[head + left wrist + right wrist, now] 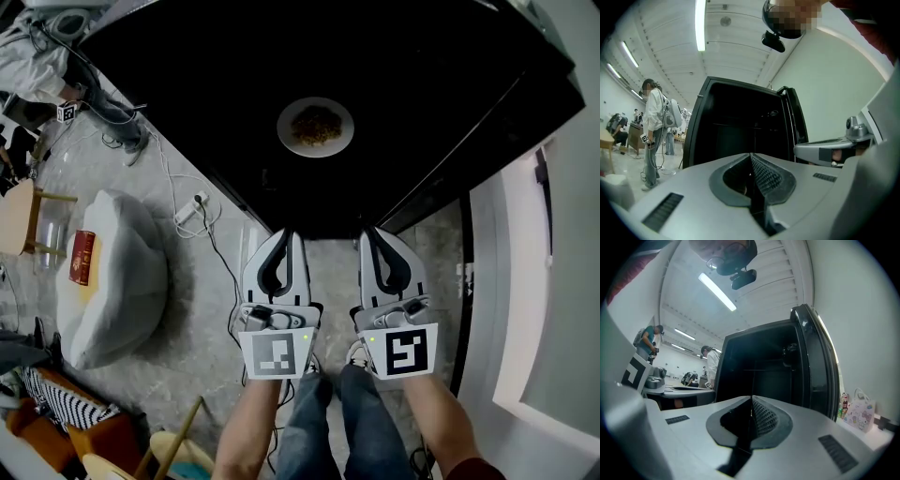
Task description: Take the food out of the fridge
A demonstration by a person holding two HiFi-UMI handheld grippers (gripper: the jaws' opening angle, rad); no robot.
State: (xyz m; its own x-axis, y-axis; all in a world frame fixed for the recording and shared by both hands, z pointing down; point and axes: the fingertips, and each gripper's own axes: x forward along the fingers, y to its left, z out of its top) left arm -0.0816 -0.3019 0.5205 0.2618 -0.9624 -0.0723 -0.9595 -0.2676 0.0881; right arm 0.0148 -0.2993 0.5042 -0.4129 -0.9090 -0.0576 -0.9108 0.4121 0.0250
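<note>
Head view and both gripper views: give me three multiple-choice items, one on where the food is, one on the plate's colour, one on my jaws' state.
1. Where is the plate of food?
A) on the white beanbag
B) within the black of the fridge, ahead of both grippers
C) on the floor by the feet

2. What colour is the plate?
A) white
B) red
C) blue

3. How do the jaws stand?
A) both open
B) left shut on the plate
C) both shut, empty

Answers:
1 B: the head view shows it beyond the left gripper and right gripper.
2 A: a white rim rings the brown food.
3 C: each gripper view shows the jaws together, nothing between.
</note>
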